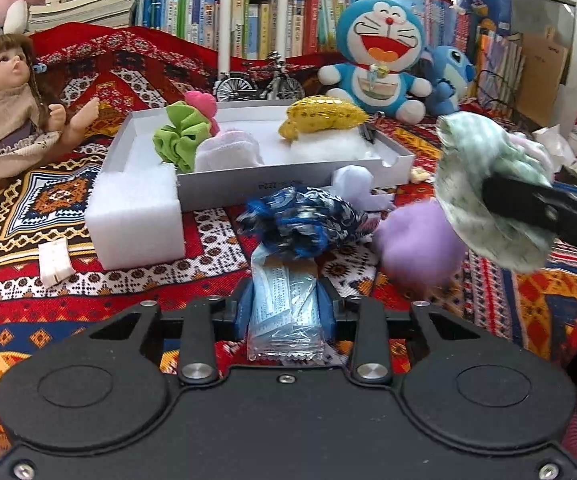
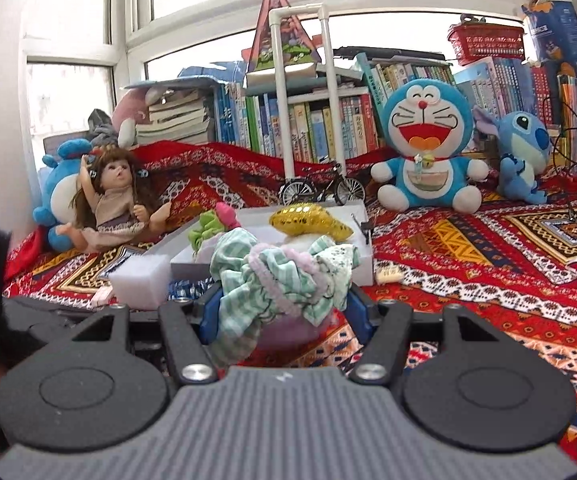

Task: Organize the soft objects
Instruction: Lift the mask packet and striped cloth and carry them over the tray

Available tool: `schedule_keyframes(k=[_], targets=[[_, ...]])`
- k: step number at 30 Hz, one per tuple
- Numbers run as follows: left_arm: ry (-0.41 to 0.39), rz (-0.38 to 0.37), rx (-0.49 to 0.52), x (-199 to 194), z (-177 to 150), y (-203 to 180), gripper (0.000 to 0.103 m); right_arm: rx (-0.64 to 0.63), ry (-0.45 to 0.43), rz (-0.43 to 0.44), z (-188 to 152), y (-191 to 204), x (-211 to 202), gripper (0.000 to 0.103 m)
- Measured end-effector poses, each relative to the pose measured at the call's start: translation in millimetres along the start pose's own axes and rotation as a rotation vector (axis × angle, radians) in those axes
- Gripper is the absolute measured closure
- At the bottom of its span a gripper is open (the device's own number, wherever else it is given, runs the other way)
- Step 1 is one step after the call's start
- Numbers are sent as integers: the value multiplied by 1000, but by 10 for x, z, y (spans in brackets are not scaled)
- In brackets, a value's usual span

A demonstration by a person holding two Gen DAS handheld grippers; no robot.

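Right tongs (image 2: 284, 300) clamp the green striped cloth (image 2: 284, 276), white tray (image 2: 362, 268) just beyond; left tongs (image 1: 284, 300) pinch a wrapped packet (image 1: 284, 308).

The left gripper (image 1: 284, 300) points forward and slightly downward, its two blue fingers (image 1: 325, 312) drawn close together and pressing on the sides of a clear-wrapped packet (image 1: 284, 316) that stands between them, with the packet's crimped end toward the gripper's body. The right gripper (image 2: 282, 308) is held nearly level, its jaws partly apart and clamped on a bunched green-and-white striped cloth (image 2: 284, 276) that bulges up and forward past its fingertips. In the left wrist view the right gripper reaches in from the right, ahead of the left one, its black finger (image 1: 528, 204) dark against the cloth.
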State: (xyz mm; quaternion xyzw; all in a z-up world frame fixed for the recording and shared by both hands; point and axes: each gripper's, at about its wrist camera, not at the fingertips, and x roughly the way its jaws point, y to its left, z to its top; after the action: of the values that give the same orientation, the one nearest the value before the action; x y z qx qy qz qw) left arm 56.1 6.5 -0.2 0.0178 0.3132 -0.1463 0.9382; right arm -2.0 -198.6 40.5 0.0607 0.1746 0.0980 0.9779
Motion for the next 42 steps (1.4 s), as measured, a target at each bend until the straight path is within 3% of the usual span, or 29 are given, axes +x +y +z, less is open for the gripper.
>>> schedule_keyframes(k=[11,21,34,42], targets=[[-111,-88,-3,-477,220,6,71,36,-40,-8,167,-88,60,39],[-169,-27,-55,-485,531,280,71,57,-44,-51,327,-236,247,39],[-97,110,-147,154,994,786,71,27,99,-97,599,-496,1082,39],[5,127,-184,683,1119,907,71,68,224,-41,623,-555,1673,40]])
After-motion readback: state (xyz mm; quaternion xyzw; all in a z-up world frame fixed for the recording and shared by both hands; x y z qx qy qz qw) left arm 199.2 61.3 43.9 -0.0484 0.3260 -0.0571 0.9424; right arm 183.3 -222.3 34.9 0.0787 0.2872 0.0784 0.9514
